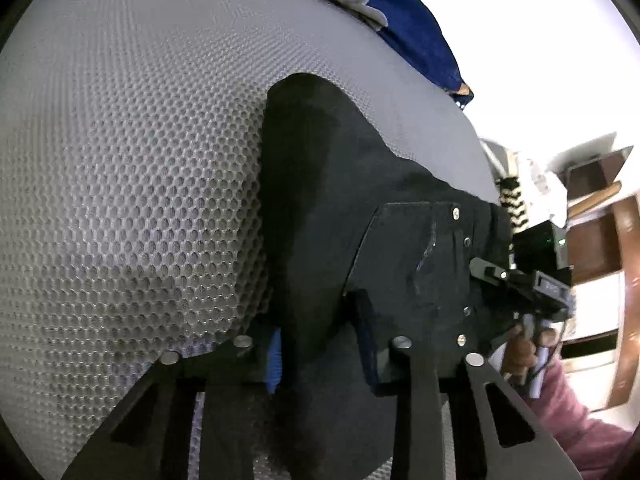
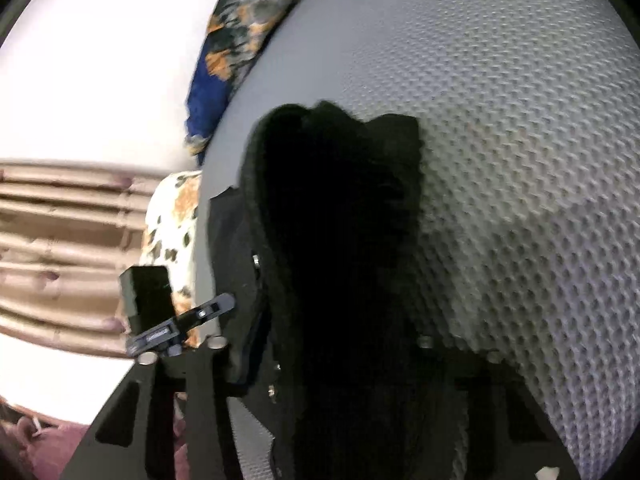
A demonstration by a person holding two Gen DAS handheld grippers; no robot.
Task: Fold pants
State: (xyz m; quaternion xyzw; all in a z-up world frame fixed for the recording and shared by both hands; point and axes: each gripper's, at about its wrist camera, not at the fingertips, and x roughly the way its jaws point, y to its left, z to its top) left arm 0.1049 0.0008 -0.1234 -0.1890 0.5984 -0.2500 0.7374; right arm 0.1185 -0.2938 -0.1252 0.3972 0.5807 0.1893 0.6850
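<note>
Black pants (image 1: 320, 184), grey honeycomb-textured mat (image 1: 140, 160), navy cloth (image 2: 208, 96) (orange-and-grey blotches), maroon sleeve (image 1: 576, 420)

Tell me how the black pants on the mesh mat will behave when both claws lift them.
The black pants will likely hang floppy: they already lie in soft, rumpled folds on the mesh mat. They probably won't slip, since fabric sits between the fingers of the left claw and the right claw. Unheld parts should sag and may unfold.
</note>
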